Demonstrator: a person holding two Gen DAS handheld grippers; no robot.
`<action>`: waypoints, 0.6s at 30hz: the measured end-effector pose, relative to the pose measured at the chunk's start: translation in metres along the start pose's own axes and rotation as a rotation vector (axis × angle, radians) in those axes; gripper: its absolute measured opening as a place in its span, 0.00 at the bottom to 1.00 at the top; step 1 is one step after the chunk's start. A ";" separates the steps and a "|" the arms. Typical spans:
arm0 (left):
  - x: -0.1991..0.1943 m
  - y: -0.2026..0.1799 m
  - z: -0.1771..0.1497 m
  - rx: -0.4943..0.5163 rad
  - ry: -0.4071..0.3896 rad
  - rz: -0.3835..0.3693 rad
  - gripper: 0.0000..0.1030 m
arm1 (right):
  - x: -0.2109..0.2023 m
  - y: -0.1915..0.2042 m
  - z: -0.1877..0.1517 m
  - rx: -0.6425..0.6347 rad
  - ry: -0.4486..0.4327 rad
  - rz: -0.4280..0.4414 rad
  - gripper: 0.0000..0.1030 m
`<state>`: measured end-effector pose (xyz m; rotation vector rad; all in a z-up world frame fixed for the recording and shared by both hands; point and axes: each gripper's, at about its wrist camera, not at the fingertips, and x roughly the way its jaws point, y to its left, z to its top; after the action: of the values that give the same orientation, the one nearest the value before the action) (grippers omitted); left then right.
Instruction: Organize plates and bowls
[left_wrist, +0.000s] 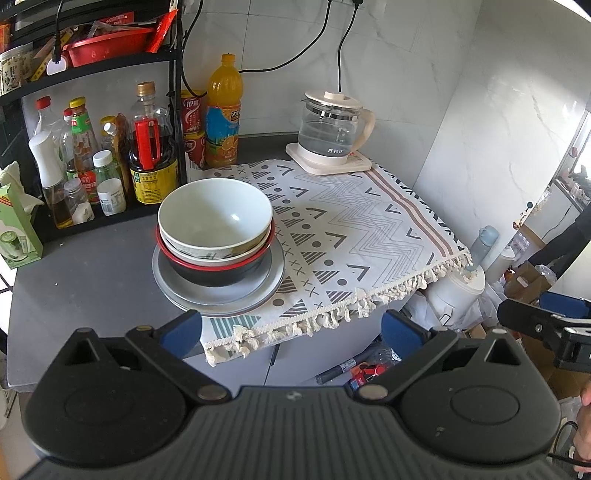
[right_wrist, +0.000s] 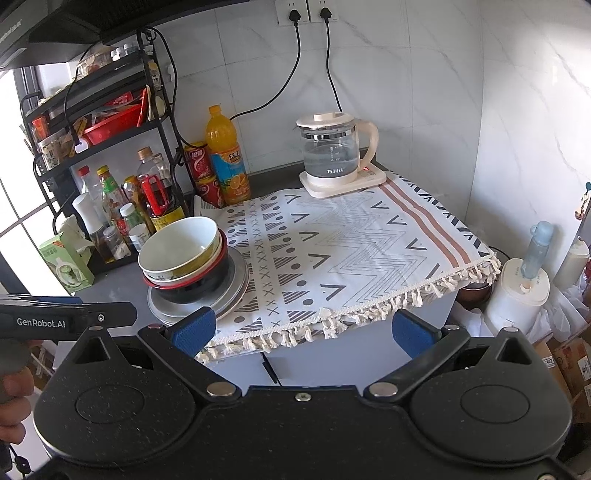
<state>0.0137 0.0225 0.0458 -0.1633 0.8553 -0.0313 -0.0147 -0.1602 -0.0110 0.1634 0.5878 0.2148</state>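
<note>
A stack stands at the left edge of the patterned cloth (left_wrist: 354, 221): a white bowl (left_wrist: 216, 212) on top, another pale bowl under it, then a black bowl with a red rim (left_wrist: 218, 275), all on grey plates (left_wrist: 221, 295). The stack also shows in the right wrist view (right_wrist: 184, 258). My left gripper (left_wrist: 291, 332) is open and empty, held back from the stack, just off the counter's front edge. My right gripper (right_wrist: 304, 330) is open and empty, off the cloth's fringed front edge, right of the stack.
A glass kettle (left_wrist: 332, 129) on its base stands at the cloth's back. An orange juice bottle (left_wrist: 223, 110), red cans and a black rack of sauce bottles (left_wrist: 110, 155) crowd the back left. A green box (left_wrist: 18, 229) sits far left. Clutter lies below the counter at right.
</note>
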 end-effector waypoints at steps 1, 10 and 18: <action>0.000 0.000 0.000 -0.002 -0.001 0.000 0.99 | 0.000 0.000 0.000 0.001 0.001 0.002 1.00; -0.007 0.003 -0.004 0.008 0.001 -0.009 0.99 | -0.005 0.001 -0.002 0.003 0.001 0.010 1.00; -0.007 0.004 -0.004 0.017 0.008 -0.026 0.99 | -0.007 0.002 -0.007 0.008 0.010 0.005 1.00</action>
<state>0.0061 0.0268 0.0476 -0.1583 0.8608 -0.0637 -0.0244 -0.1592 -0.0130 0.1721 0.5982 0.2183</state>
